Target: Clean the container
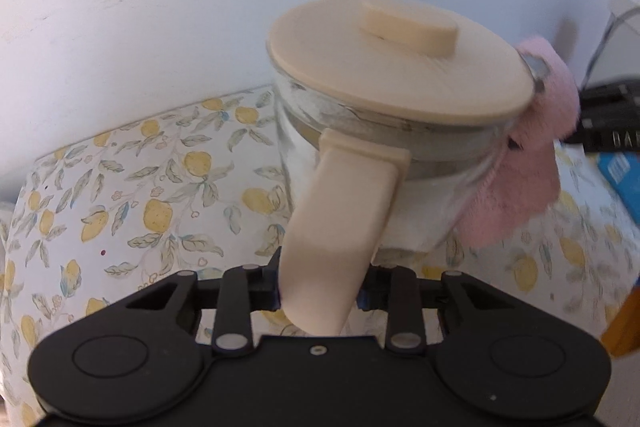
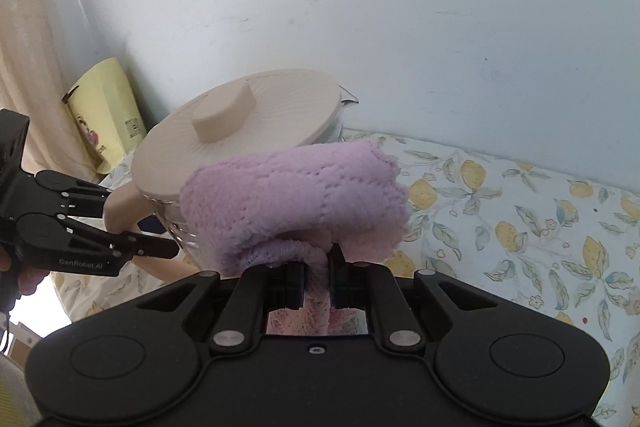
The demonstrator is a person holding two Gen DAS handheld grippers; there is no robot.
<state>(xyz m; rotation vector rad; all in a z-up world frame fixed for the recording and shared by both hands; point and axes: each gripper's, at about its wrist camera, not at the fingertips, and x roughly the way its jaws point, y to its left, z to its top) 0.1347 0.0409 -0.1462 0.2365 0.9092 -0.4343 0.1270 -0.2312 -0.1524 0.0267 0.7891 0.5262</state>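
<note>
- The glass container point(image 1: 360, 155), cream lid point(image 1: 396, 67) on, tilts above the lemon-print tablecloth point(image 1: 140, 211), lifted by its cream handle point(image 1: 340, 227).
- Our left gripper point(image 1: 320, 291) clamps that handle; we should hold it firm so the jug cannot swing.
- Our right gripper point(image 2: 318, 267) has its jaws closed on a fold of the pink cloth point(image 2: 296, 195), pressed to the glass wall just under the lid's rim.
- Whether the cloth reaches the spout point(image 2: 348, 103) we cannot tell; best sweep around evenly.
</note>
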